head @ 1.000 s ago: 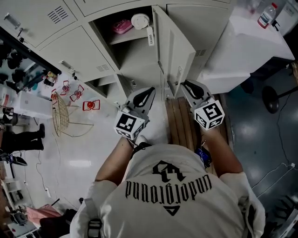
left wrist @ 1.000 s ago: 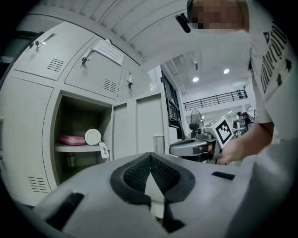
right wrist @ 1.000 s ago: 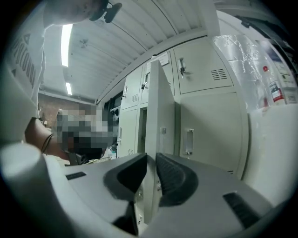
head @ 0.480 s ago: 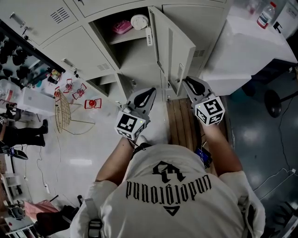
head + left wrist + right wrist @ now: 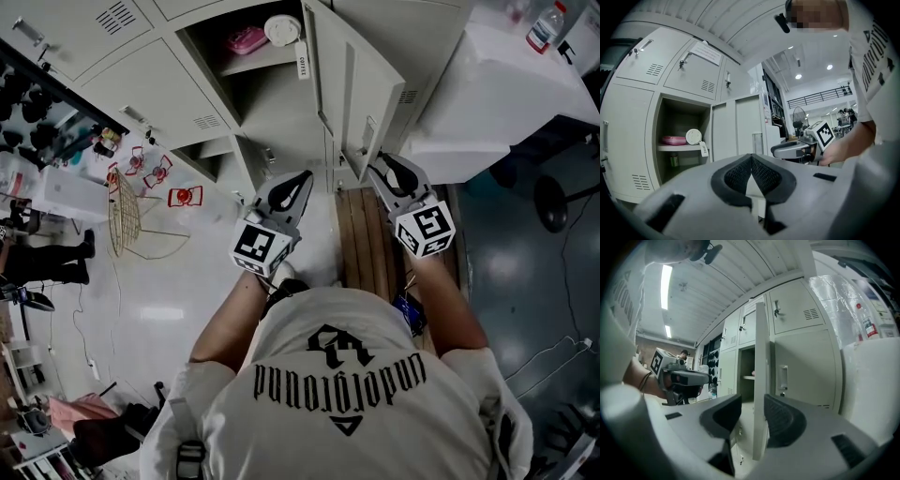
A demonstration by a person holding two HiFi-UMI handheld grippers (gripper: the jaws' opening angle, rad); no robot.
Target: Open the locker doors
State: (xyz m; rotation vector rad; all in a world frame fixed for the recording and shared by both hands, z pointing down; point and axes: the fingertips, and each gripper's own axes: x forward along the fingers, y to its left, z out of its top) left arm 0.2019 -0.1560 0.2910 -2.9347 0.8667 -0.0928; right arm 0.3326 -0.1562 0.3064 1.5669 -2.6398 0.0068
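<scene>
Swung wider, locker door (image 5: 761,357) stands edge-on between opening jaws of right claw (image 5: 752,405).

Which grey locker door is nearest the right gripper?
The swung-open grey metal door, its edge between the right gripper's opening jaws; the shut ones lie flush, farther back.

The shirt (image 5: 342,375) reads "underground" upside down; the tag (image 5: 302,64) on the locker door (image 5: 358,86) has print too small to read
</scene>
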